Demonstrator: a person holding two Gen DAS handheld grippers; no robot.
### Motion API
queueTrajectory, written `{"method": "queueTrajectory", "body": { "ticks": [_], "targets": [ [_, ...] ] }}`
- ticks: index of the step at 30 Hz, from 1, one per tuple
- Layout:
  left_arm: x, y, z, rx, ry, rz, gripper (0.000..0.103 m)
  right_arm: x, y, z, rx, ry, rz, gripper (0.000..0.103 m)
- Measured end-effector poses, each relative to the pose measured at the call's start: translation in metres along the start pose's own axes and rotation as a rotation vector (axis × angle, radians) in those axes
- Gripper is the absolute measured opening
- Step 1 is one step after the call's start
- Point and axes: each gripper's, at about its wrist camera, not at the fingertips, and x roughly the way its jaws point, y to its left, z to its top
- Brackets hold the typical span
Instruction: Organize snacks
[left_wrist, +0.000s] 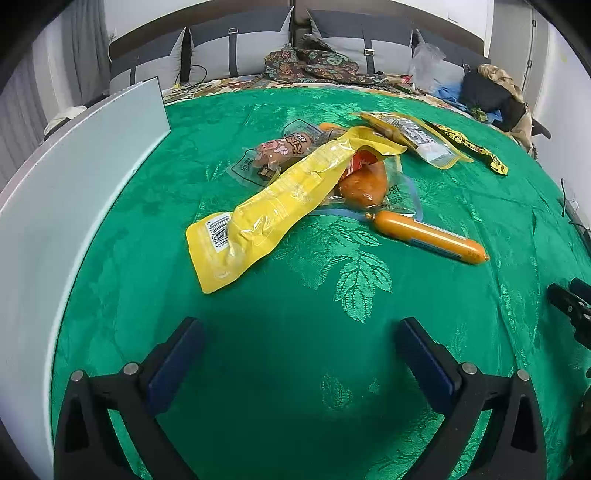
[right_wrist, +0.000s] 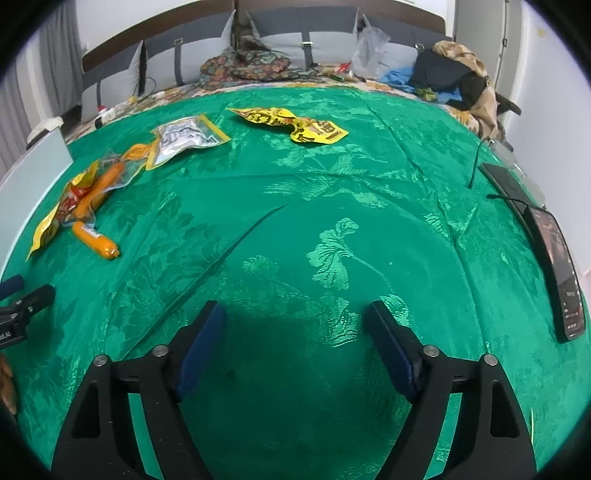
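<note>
Snacks lie in a loose pile on the green cloth (left_wrist: 295, 369). A long yellow packet (left_wrist: 273, 199) lies over a pink-labelled sausage pack (left_wrist: 280, 149) and an orange meat pack (left_wrist: 364, 182). An orange sausage stick (left_wrist: 428, 236) lies to the right of them. A yellow-and-white pouch (left_wrist: 413, 138) and a yellow-black packet (left_wrist: 469, 146) lie farther back. My left gripper (left_wrist: 299, 339) is open and empty, short of the pile. My right gripper (right_wrist: 295, 325) is open and empty over bare cloth; the sausage stick (right_wrist: 96, 240), the pouch (right_wrist: 184, 138) and the yellow-black packet (right_wrist: 295, 123) lie ahead and left.
A white box (left_wrist: 74, 192) stands along the left edge. A phone (right_wrist: 561, 273) and a dark tablet (right_wrist: 506, 184) with cables lie at the right edge. Pillows, patterned cloth (left_wrist: 310, 62) and bags sit behind the cloth.
</note>
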Motion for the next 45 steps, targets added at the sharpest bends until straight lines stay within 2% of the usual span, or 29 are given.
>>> {"method": "queueTrajectory", "body": {
  "ticks": [45],
  "targets": [
    [0.0022, -0.0008, 0.0018, -0.005, 0.0, -0.003, 0.103, 0.0012, -0.0003, 0.0005, 0.001, 0.003, -0.008, 0.086]
  ]
}}
